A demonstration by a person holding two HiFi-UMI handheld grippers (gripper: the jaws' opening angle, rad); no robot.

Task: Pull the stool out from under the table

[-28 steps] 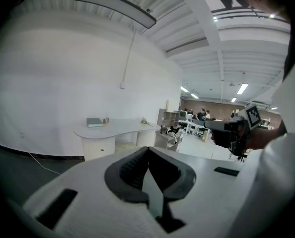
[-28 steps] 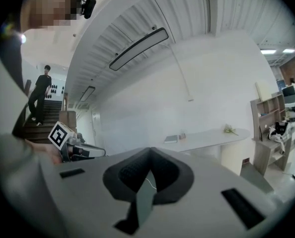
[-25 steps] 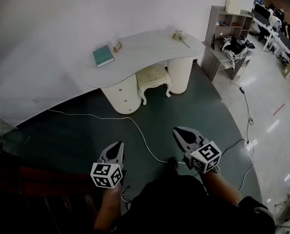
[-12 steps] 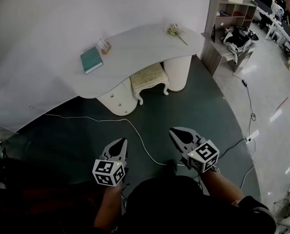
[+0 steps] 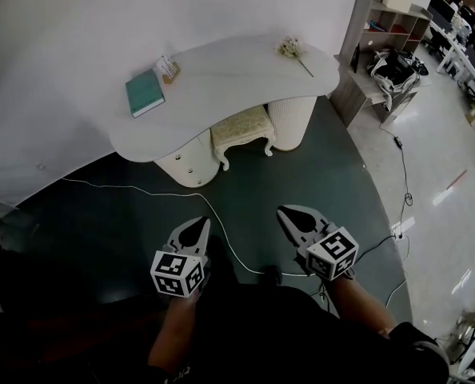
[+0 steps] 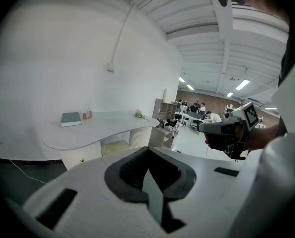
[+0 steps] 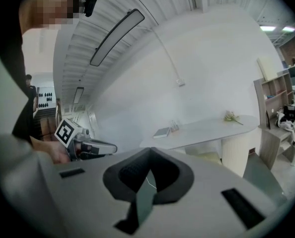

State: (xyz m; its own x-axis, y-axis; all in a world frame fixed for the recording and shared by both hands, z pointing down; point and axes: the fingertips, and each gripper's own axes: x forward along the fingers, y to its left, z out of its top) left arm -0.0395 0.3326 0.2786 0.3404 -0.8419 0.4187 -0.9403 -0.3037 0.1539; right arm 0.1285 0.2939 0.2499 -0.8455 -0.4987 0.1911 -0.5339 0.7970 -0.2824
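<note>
The left gripper (image 5: 191, 226) and right gripper (image 5: 290, 213) are held side by side near the person's body, pointing far and slightly downward. Both have their jaws pressed together, with nothing between them.

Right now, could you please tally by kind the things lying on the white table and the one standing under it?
teal book: 1
small holder: 1
flower sprig: 1
stool, under the table: 1
Total: 4
</note>
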